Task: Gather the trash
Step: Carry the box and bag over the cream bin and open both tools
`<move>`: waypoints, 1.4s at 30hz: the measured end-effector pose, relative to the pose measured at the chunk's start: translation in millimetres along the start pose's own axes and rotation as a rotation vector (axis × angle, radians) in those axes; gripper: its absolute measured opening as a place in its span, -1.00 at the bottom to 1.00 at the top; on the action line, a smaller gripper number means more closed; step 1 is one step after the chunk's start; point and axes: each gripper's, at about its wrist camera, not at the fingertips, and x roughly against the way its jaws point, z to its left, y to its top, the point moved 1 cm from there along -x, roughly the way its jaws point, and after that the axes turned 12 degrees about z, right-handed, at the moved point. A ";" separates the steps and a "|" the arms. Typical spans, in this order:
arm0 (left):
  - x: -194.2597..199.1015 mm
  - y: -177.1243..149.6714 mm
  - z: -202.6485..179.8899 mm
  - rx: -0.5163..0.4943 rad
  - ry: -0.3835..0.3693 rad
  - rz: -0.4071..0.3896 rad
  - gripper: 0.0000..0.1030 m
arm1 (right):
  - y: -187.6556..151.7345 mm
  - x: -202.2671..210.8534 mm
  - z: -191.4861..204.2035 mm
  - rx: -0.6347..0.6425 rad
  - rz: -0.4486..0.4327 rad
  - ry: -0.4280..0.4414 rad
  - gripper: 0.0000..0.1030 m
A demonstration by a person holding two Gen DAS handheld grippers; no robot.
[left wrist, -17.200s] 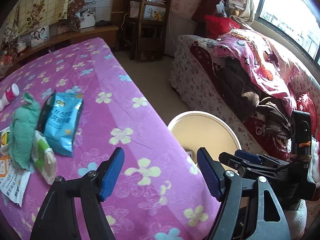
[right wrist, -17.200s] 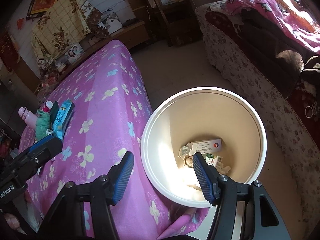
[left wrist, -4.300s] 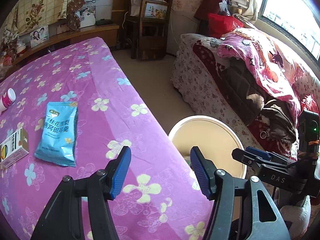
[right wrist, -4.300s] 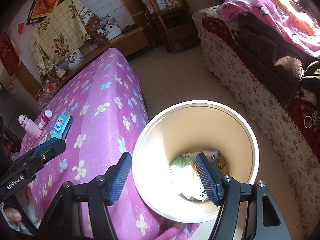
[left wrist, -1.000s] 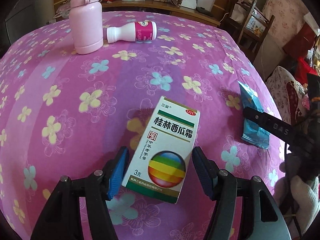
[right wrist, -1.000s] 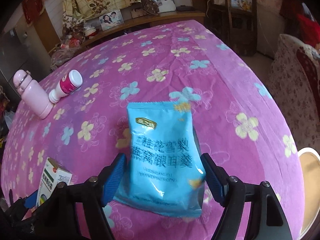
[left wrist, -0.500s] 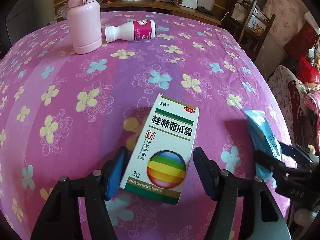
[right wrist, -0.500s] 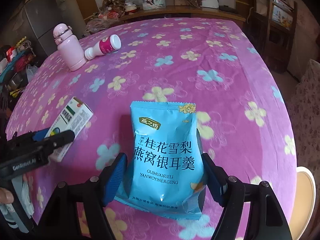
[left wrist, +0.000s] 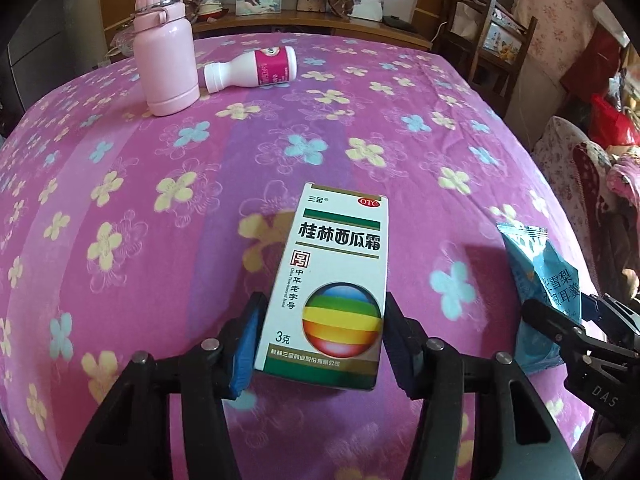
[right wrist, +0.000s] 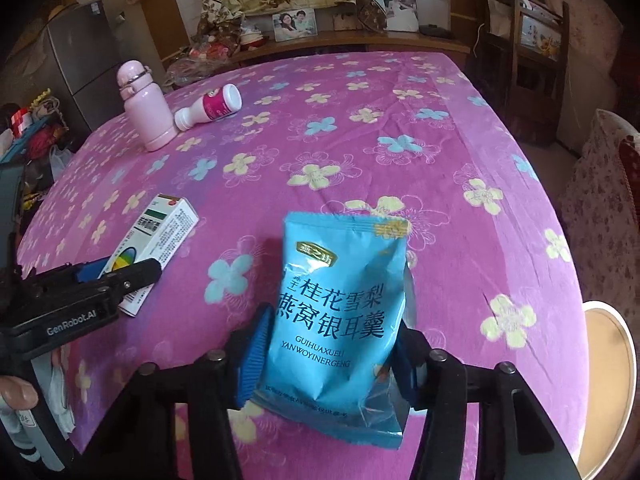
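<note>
Two sets of black plastic tongs are seen. On the left tongs (left wrist: 320, 344), two angled black arms are fitted with blue ribbed pads at the tips, and round silver screw heads are set along the arms at the lower centre of the frame. The right tongs (right wrist: 328, 356) are built alike, with blue ribbed pads and silver screws. White lettering "GenRobot.AI" is printed on the side of the left tongs at the lower left of the right wrist view; "DAS" is printed on the right tongs at the lower right of the left wrist view. A fingertip (right wrist: 16, 392) is glimpsed at the lower left edge.
</note>
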 end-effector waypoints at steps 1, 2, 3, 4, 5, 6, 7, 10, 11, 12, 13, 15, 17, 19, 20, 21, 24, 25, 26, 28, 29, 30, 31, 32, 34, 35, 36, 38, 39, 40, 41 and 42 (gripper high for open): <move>2.5 -2.9 -2.0 -0.005 -0.002 -0.006 0.11 | -3.5 4.7 0.1 0.003 -0.010 0.000 0.11; 5.6 -6.0 -4.5 -0.012 -0.005 -0.014 0.11 | -7.2 8.8 0.0 0.009 -0.019 0.000 0.10; 8.6 -8.8 -7.5 -0.019 -0.008 -0.021 0.11 | -10.6 12.4 -0.2 0.014 -0.025 -0.004 0.09; 9.9 -10.4 -9.8 -0.024 -0.011 -0.024 0.11 | -13.9 15.0 -0.2 0.020 -0.028 -0.006 0.07; 12.1 -12.8 -13.1 -0.031 -0.016 -0.026 0.11 | -17.2 16.9 -0.7 0.025 -0.026 -0.006 0.05; 13.7 -14.3 -15.7 -0.035 -0.021 -0.027 0.11 | -20.2 19.2 -1.4 0.027 -0.027 -0.004 0.03; 16.2 -16.0 -19.0 -0.040 -0.027 -0.029 0.11 | -23.6 22.6 -2.7 0.026 -0.033 -0.002 0.03; 25.4 -20.3 -29.7 -0.061 -0.042 -0.038 0.11 | -33.5 34.9 -8.5 0.017 -0.055 0.002 0.03; 29.1 -21.6 -34.9 -0.072 -0.046 -0.043 0.11 | -36.9 39.6 -11.3 0.013 -0.062 0.001 0.03; 32.2 -22.8 -39.2 -0.080 -0.050 -0.046 0.11 | -40.2 44.6 -14.9 0.008 -0.068 -0.002 0.03; 35.8 -23.7 -45.1 -0.091 -0.056 -0.050 0.11 | -42.9 49.4 -17.9 0.002 -0.075 -0.007 0.03; 41.5 -24.6 -56.0 -0.110 -0.067 -0.057 0.11 | -48.7 59.6 -26.3 -0.009 -0.089 -0.020 0.03; 46.2 -25.4 -71.2 -0.133 -0.083 -0.062 0.11 | -54.5 68.2 -36.1 -0.024 -0.100 -0.035 0.03; 48.7 -26.4 -84.6 -0.152 -0.095 -0.063 0.11 | -60.3 77.1 -47.4 -0.044 -0.111 -0.045 0.03; 49.7 -26.9 -93.9 -0.166 -0.104 -0.062 0.11 | -63.6 81.2 -53.5 -0.054 -0.117 -0.052 0.03; 50.2 -27.6 -101.6 -0.179 -0.110 -0.061 0.11 | -66.9 85.2 -60.5 -0.065 -0.121 -0.060 0.03; 50.3 -29.6 -133.7 -0.230 -0.136 -0.053 0.11 | -77.6 95.4 -84.3 -0.106 -0.129 -0.081 0.03; 50.4 -31.1 -144.7 -0.249 -0.143 -0.051 0.11 | -81.0 98.2 -92.1 -0.121 -0.130 -0.088 0.03; 50.5 -32.5 -154.4 -0.265 -0.147 -0.051 0.11 | -84.8 101.0 -101.0 -0.138 -0.131 -0.093 0.03; 50.4 -35.5 -178.2 -0.304 -0.160 -0.050 0.11 | -92.8 105.8 -119.6 -0.172 -0.133 -0.101 0.03; 50.0 -37.3 -187.8 -0.320 -0.165 -0.050 0.11 | -96.4 108.0 -128.4 -0.187 -0.134 -0.108 0.03; 49.1 -38.4 -197.4 -0.335 -0.169 -0.048 0.11 | -100.8 110.4 -137.5 -0.203 -0.135 -0.116 0.03; 48.0 -39.9 -208.3 -0.351 -0.172 -0.045 0.11 | -104.9 112.6 -146.3 -0.219 -0.135 -0.121 0.03; 46.7 -41.4 -219.7 -0.368 -0.180 -0.041 0.11 | -108.9 114.5 -155.1 -0.235 -0.135 -0.126 0.03; 43.8 -44.1 -240.0 -0.397 -0.189 -0.034 0.11 | -117.1 117.1 -173.7 -0.269 -0.132 -0.137 0.03; 42.8 -44.9 -247.0 -0.407 -0.193 -0.031 0.11 | -121.0 118.1 -182.1 -0.284 -0.129 -0.139 0.03; 41.4 -46.2 -256.4 -0.420 -0.199 -0.027 0.11 | -124.2 118.0 -190.7 -0.299 -0.124 -0.139 0.03; 38.6 -50.0 -273.6 -0.445 -0.203 -0.021 0.11 | -131.0 117.8 -206.9 -0.329 -0.116 -0.142 0.03; 36.8 -51.7 -282.1 -0.456 -0.207 -0.015 0.11 | -134.1 117.4 -214.4 -0.343 -0.112 -0.145 0.03; 35.1 -52.2 -287.2 -0.462 -0.210 -0.010 0.11 | -137.3 116.7 -221.8 -0.356 -0.109 -0.148 0.03; 32.5 -53.0 -294.7 -0.471 -0.214 -0.002 0.11 | -140.8 116.2 -228.7 -0.369 -0.106 -0.150 0.03; 29.7 -53.6 -301.7 -0.479 -0.217 0.005 0.11 | -142.6 115.1 -235.3 -0.382 -0.103 -0.150 0.03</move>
